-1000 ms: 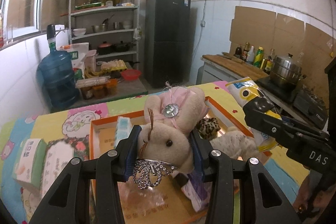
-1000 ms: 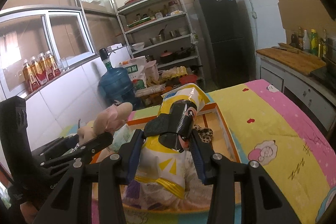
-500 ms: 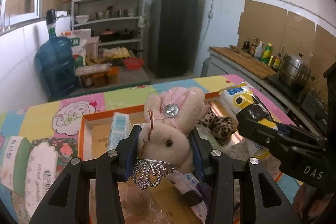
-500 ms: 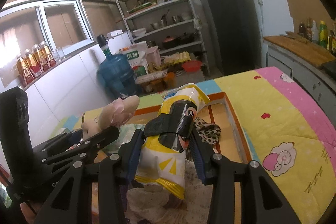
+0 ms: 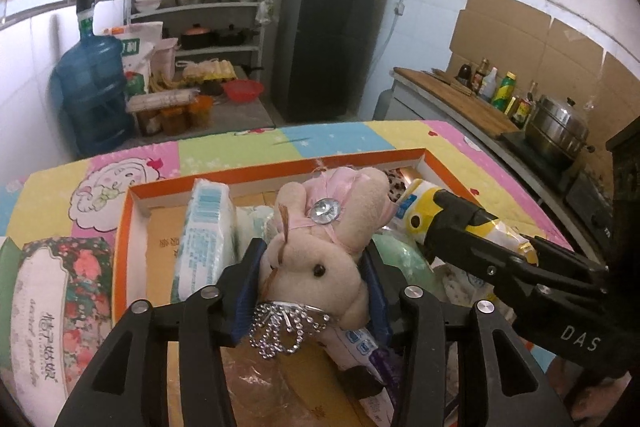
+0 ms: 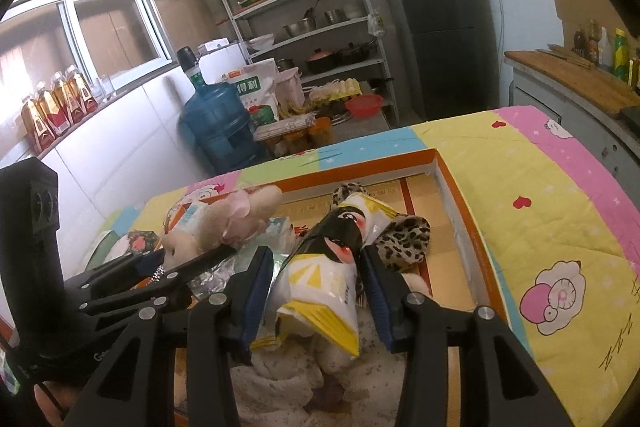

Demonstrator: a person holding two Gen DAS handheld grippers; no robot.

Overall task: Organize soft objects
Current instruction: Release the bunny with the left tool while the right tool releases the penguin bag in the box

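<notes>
A beige plush rabbit (image 5: 320, 247) with a pink bow and a beaded collar sits between the blue pads of my left gripper (image 5: 312, 267). The jaws are opening, and the pads still touch its head. It hangs low over the orange-rimmed cardboard box (image 5: 280, 167). My right gripper (image 6: 316, 275) is shut on a yellow, white and black snack bag (image 6: 328, 267), also low over the box (image 6: 452, 195). Each view shows the other tool: the right gripper (image 5: 452, 227) with the bag (image 5: 420, 203), and the left gripper (image 6: 196, 255) with the rabbit (image 6: 224, 223).
Inside the box lie a blue-white tissue pack (image 5: 204, 239), a leopard-print item (image 6: 404, 239), pale green packs (image 5: 404, 267) and wrapped bundles. A floral tissue pack (image 5: 52, 299) rests outside on the left. A colourful quilted cover (image 6: 540, 211) spreads around the box. A water jug (image 5: 92, 95), shelves and a fridge stand beyond.
Both grippers have sunk and moved forward with their loads, so the box now sits closer beneath them. The rabbit and the snack bag stay between the pads.
</notes>
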